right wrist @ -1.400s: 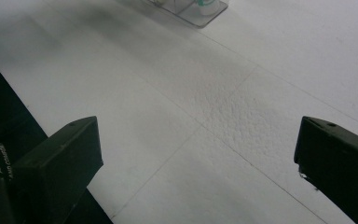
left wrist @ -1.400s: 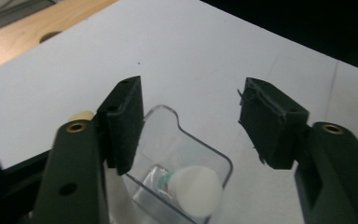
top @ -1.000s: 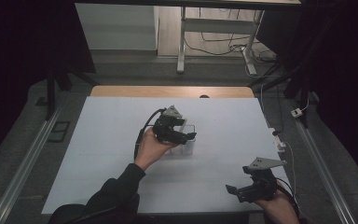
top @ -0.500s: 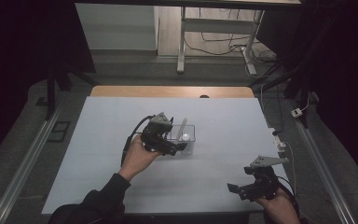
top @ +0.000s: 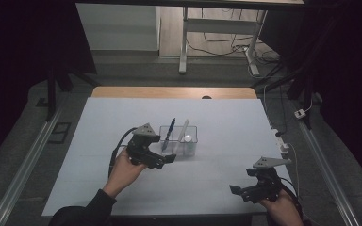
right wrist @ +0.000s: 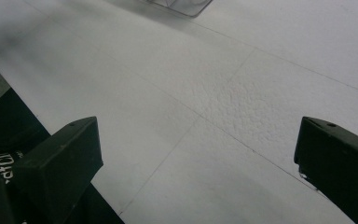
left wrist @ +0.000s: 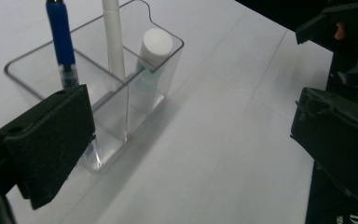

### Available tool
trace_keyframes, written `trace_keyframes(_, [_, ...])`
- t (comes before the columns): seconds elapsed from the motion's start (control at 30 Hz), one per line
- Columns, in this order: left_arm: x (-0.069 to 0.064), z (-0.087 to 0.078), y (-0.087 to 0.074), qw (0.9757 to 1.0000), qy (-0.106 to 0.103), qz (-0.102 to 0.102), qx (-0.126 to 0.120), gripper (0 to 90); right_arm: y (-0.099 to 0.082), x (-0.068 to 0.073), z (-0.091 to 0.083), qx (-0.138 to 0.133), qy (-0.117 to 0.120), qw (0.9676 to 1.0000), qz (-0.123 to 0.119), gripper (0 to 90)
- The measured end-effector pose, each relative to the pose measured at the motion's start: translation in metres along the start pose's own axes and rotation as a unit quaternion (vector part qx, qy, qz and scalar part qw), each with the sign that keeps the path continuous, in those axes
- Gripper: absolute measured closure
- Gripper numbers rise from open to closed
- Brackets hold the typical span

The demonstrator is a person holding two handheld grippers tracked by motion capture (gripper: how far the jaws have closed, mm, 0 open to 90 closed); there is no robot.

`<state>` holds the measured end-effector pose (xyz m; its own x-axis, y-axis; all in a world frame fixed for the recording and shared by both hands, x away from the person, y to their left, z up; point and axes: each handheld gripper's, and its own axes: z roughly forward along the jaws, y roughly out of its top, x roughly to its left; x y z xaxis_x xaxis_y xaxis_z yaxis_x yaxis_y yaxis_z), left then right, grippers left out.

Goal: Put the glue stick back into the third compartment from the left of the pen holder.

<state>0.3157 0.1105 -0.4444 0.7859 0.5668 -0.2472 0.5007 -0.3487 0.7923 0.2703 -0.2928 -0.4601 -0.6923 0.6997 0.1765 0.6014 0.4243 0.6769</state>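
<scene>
— High view: where's the left claw (top: 168, 159) now, and why is it spread?

— I have it just beside the clear pen holder (top: 179, 141), on the side facing the table's left edge. Its jaws have just been opening, and now they stand wide with nothing between them. In the left gripper view the holder (left wrist: 98, 93) sits off to one jaw's side, apart from the pads, so I judge I've let go of it.

— And the holder itself?

— Upright near the middle of the table (top: 226, 117), well away from every edge. It has compartments: a blue pen (top: 168, 133) leans in the one nearer the table's left edge, a white pen (top: 183, 130) and a white-capped tube (top: 187, 138) in the other. They lean because the walls prop them.

— The right claw (top: 242, 190)?

— Spread too and holding nothing, near the table's front right corner. I reckon I keep it there so it stays clear of the left hand's work.
</scene>
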Motion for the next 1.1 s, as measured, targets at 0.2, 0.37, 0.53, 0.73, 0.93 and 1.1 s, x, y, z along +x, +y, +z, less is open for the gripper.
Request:
trace_keyframes(0.2, [-0.002, -0.02, -0.019, 0.9999, 0.016, -0.006, 0.0, 0.0, 0.0, 0.0, 0.0, -0.001, 0.0, 1.0, -0.001, 0.6])
trace_keyframes(0.37, [-0.003, -0.038, -0.035, 0.9994, 0.029, -0.018, -0.002, 0.0, 0.0, 0.002, 0.001, 0.001, -0.003, 1.0, -0.007, 0.6])
trace_keyframes(0.53, [-0.004, -0.053, -0.049, 0.9987, 0.036, -0.035, -0.004, 0.0, 0.0, 0.002, 0.001, 0.0, -0.004, 1.0, -0.009, 0.6])
trace_keyframes(0.73, [-0.008, -0.069, -0.066, 0.9972, 0.055, -0.05, 0.002, 0.0, 0.0, 0.002, 0.001, -0.002, -0.003, 0.9999, -0.011, 0.6])
trace_keyframes(0.93, [-0.009, -0.086, -0.085, 0.9944, 0.084, -0.065, 0.003, 0.0, 0.0, 0.003, 0.0, 0.0, -0.004, 0.9999, -0.012, 0.6])
trace_keyframes(1.1, [-0.009, -0.1, -0.102, 0.9915, 0.102, -0.081, 0.003, 0.0, 0.0, 0.003, 0.0, 0.0, -0.005, 0.9999, -0.013, 0.6])
